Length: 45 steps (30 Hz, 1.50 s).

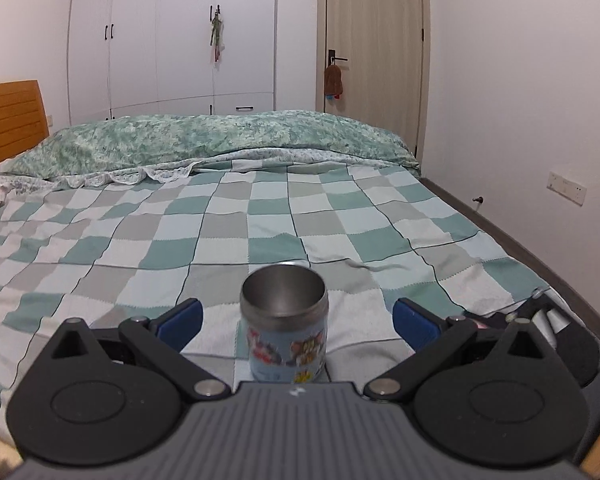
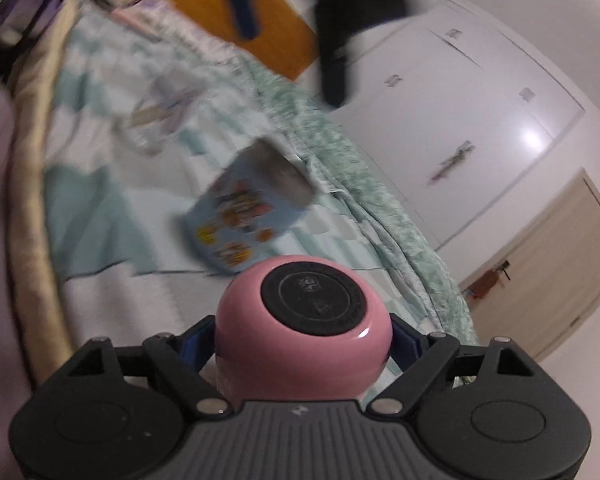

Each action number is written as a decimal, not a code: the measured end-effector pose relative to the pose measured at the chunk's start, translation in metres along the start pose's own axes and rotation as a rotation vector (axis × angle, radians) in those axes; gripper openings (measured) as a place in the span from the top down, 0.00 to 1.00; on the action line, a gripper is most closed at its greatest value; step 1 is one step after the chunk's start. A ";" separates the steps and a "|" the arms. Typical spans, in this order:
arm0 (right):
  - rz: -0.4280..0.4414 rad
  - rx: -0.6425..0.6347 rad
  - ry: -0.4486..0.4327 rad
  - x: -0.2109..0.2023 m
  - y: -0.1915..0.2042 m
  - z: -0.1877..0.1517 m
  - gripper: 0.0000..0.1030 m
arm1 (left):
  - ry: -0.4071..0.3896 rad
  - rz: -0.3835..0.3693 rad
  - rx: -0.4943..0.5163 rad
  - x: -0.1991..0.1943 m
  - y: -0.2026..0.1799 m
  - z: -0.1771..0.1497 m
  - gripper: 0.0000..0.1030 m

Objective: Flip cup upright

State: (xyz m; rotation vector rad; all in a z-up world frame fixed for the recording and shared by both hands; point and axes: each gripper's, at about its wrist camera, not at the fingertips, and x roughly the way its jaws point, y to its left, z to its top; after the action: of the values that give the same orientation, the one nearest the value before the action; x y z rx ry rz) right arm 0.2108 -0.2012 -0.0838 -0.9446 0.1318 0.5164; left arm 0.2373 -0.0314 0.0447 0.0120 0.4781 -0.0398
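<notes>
A light-blue cartoon cup (image 1: 285,326) with a steel inside stands upright on the checked bedspread (image 1: 220,220), mouth up. My left gripper (image 1: 298,320) is open, its blue pads on either side of the cup and apart from it. My right gripper (image 2: 302,340) is shut on a pink cup (image 2: 304,328), whose black round base faces the camera. The right wrist view is tilted and blurred. The blue cup (image 2: 248,208) shows there too, beyond the pink cup, with the left gripper's fingers (image 2: 334,80) above it.
A rumpled green duvet (image 1: 220,140) lies across the far side of the bed. A wooden headboard (image 1: 8,120) is at the left. White wardrobes (image 1: 172,40) and a door (image 1: 374,48) stand behind. Dark items (image 1: 556,332) lie at the bed's right edge.
</notes>
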 end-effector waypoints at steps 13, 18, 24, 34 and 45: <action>0.330 0.626 -0.037 -0.029 -0.027 0.007 0.00 | 0.042 0.015 -0.045 -0.038 0.022 -0.043 0.00; 0.294 0.793 -0.041 -0.035 -0.033 -0.005 0.00 | 0.048 0.011 -0.026 -0.050 0.017 -0.050 0.00; 0.154 0.882 -0.070 -0.072 -0.047 -0.015 0.00 | 0.048 -0.001 0.032 -0.051 0.001 -0.042 0.00; -0.019 0.983 0.111 -0.087 -0.071 -0.069 0.00 | 0.157 -0.136 0.271 0.001 -0.078 -0.029 0.00; 0.017 0.927 0.173 -0.053 -0.077 -0.108 0.00 | 0.370 -0.196 0.413 0.078 -0.126 -0.029 0.00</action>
State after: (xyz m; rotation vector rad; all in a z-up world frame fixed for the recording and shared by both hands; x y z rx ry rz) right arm 0.2141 -0.3436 -0.0729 -0.0773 0.4883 0.3256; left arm 0.2883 -0.1595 -0.0173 0.3830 0.8333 -0.3328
